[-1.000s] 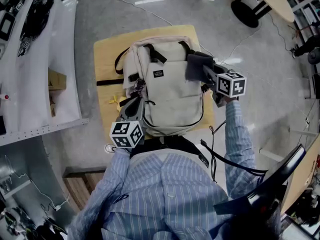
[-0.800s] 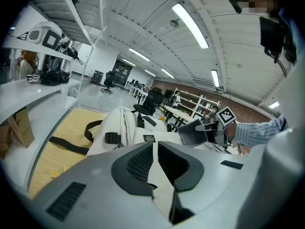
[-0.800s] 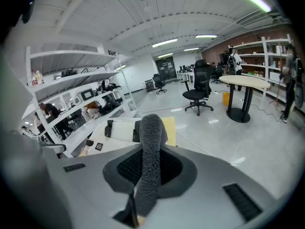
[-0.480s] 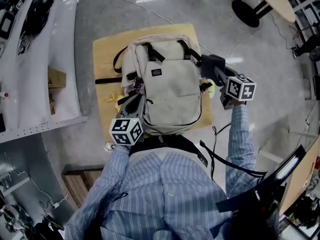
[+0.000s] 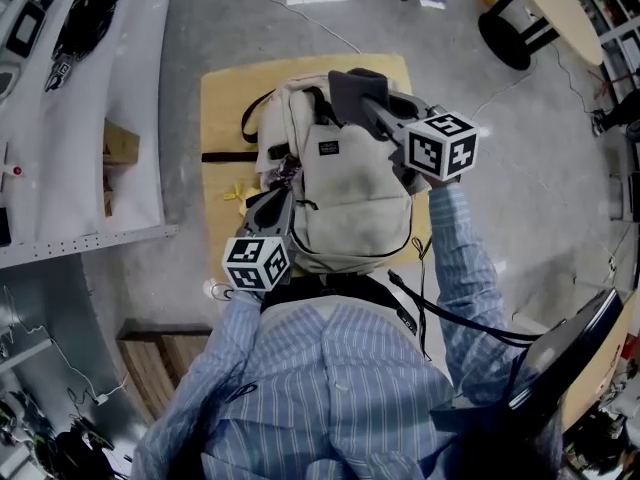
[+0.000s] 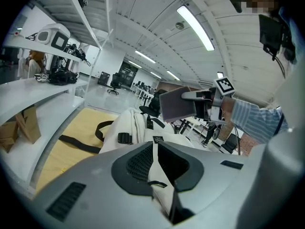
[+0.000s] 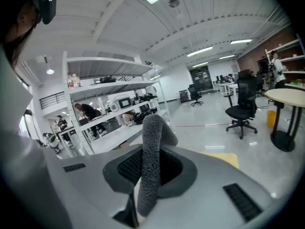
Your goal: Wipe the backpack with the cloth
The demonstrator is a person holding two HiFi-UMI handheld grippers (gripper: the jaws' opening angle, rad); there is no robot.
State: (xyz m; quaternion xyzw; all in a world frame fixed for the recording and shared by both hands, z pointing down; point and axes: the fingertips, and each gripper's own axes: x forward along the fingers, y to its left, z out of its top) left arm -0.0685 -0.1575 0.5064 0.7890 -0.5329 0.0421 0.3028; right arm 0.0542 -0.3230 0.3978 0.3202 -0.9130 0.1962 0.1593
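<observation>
A beige backpack (image 5: 350, 183) lies flat on a small wooden table (image 5: 225, 98). My left gripper (image 5: 272, 200) is at its left side, shut on a fold of the backpack's fabric (image 6: 155, 168). My right gripper (image 5: 375, 113) hangs over the backpack's top end, near the shoulder straps, shut on a grey cloth (image 5: 350, 90). In the right gripper view the cloth (image 7: 152, 147) stands up between the jaws. From the left gripper view the cloth (image 6: 178, 104) shows as a flat grey sheet above the pack.
A black strap (image 5: 225, 156) and a small yellow item (image 5: 235, 193) lie on the table left of the backpack. A white bench (image 5: 80, 118) with a cardboard box (image 5: 122, 143) runs along the left. A round table's black base (image 5: 520, 28) stands far right.
My right gripper has carried the cloth from the backpack's right side up and left, over its top end. The left gripper has kept its hold.
</observation>
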